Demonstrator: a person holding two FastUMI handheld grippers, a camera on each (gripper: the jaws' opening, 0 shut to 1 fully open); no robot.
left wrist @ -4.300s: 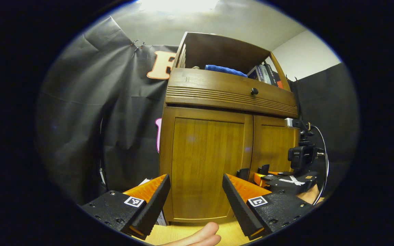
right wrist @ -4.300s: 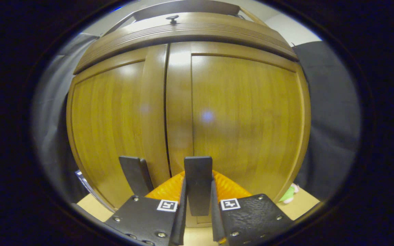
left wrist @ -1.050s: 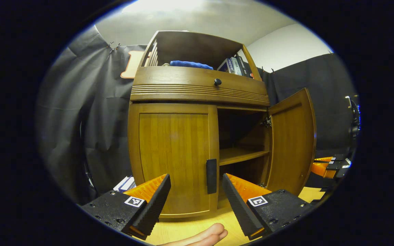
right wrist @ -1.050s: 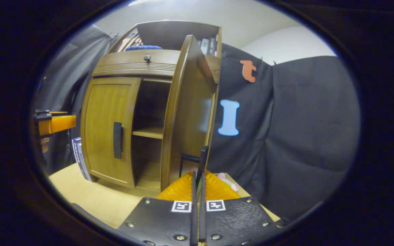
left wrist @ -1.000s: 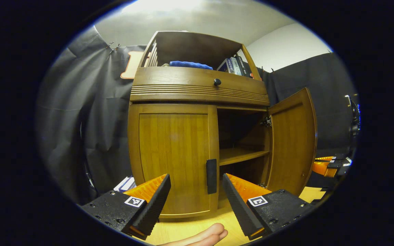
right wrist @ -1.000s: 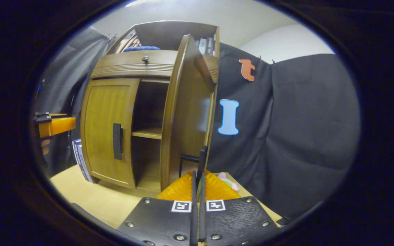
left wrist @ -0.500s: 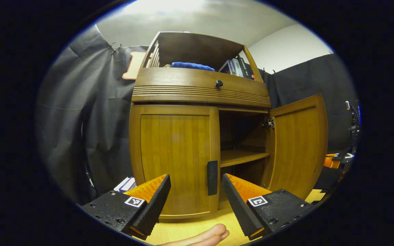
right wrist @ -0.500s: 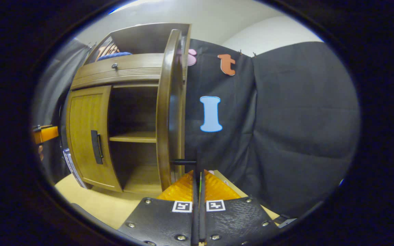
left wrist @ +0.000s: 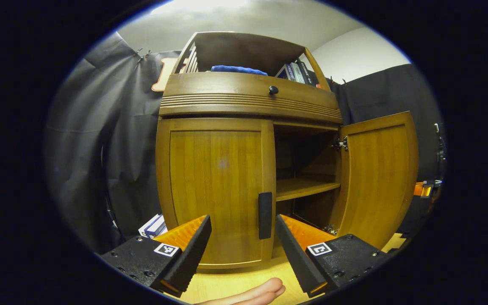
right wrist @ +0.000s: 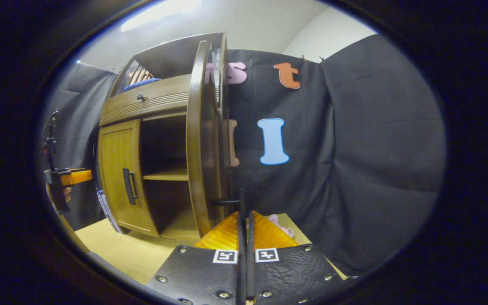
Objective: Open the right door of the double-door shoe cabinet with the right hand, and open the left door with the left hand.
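The wooden shoe cabinet (left wrist: 248, 99) stands straight ahead in the left gripper view. Its left door (left wrist: 216, 186) is closed, with a black handle (left wrist: 265, 215) on its inner edge. My left gripper (left wrist: 242, 239) is open just short of that handle, touching nothing. The right door (left wrist: 375, 178) is swung wide open. In the right gripper view that door (right wrist: 197, 140) is seen edge-on, and my right gripper (right wrist: 244, 207) is shut on its thin black handle (right wrist: 227, 202). The left door (right wrist: 117, 182) and the left gripper (right wrist: 68, 177) appear at the far left there.
Inside the cabinet is a bare shelf (left wrist: 305, 188). A drawer knob (left wrist: 273, 90), a blue cloth (left wrist: 237, 70) and books (left wrist: 297, 73) sit up top. Books (left wrist: 155, 225) lie on the floor at the left. A soft toy (right wrist: 280, 222) lies behind the open door. Fingers (left wrist: 256, 292) show below.
The right door has swung further open, pulled by my right gripper, which stays shut on its handle. The left gripper has edged closer to the left door and remains open.
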